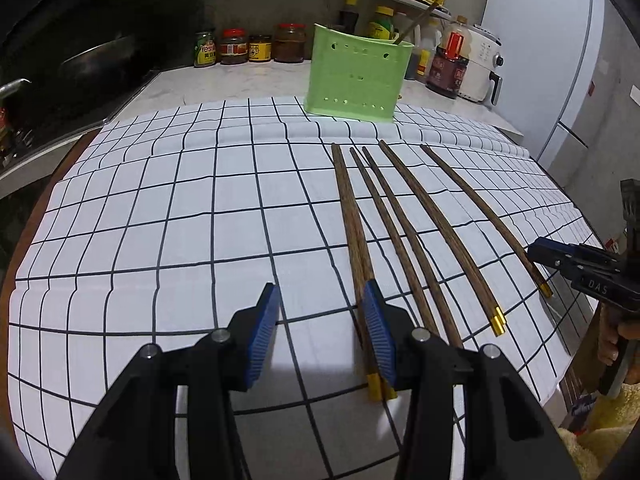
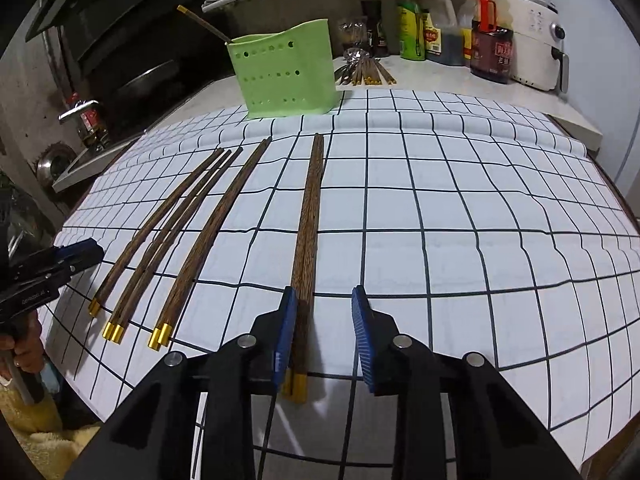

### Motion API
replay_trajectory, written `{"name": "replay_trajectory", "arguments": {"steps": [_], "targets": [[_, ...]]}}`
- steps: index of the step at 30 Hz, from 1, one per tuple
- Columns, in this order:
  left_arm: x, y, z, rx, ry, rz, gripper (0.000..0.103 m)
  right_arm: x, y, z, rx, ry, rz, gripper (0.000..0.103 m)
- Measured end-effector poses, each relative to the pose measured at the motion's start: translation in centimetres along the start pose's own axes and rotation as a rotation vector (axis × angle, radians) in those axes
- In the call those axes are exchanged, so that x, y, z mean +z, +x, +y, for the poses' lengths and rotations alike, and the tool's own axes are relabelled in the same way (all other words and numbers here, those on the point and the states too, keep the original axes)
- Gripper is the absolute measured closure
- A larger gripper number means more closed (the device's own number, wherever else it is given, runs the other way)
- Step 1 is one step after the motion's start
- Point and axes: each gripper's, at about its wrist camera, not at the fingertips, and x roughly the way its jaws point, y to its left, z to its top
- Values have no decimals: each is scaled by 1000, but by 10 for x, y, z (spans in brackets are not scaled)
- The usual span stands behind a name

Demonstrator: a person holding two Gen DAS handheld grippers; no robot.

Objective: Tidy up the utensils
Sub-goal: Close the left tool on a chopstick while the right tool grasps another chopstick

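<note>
Several brown wooden chopsticks with gold caps lie side by side on a white checked cloth (image 1: 160, 220). My left gripper (image 1: 320, 332) is open above the cloth; its right finger (image 1: 378, 336) sits over the leftmost chopstick pair (image 1: 352, 220). My right gripper (image 2: 324, 336) is open; a chopstick pair (image 2: 308, 232) lies beside its left finger (image 2: 286, 336), inside the gap. A green perforated utensil holder (image 1: 356, 76) stands at the far edge of the cloth, also in the right wrist view (image 2: 286, 76), with a chopstick in it.
Sauce bottles and jars (image 1: 256, 46) line the back counter under a shelf. A white air fryer (image 2: 536, 44) stands at the back right. Spoons and more chopsticks (image 2: 364, 70) lie behind the holder. A stove with a pan (image 1: 92, 64) is at the left.
</note>
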Motion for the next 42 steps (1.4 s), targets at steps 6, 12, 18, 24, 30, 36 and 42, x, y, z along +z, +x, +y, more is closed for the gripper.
{"name": "replay_trajectory", "arguments": {"steps": [6,12,18,24,30,36,42], "targets": [[0,0,-2,-15,10,5,60,2,4,7,-85,-61,-6,75],[-1,3,-3,-42,16,20,60,-1,6,3,-98,-78,-4,79],[3,8,-11,-29,45,26,60,-2,3,-10,-123,-43,-9,91],[5,18,-18,58,89,61,61,-3,2,-10,-122,-35,-10,90],[6,23,-28,136,165,86,61,-3,1,-8,-137,-53,-16,90],[-5,10,-6,155,146,62,61,-8,-4,-24,-118,0,-33,80],[-31,-9,-10,104,204,8,70,-22,-15,-40,-39,31,-81,80]]}}
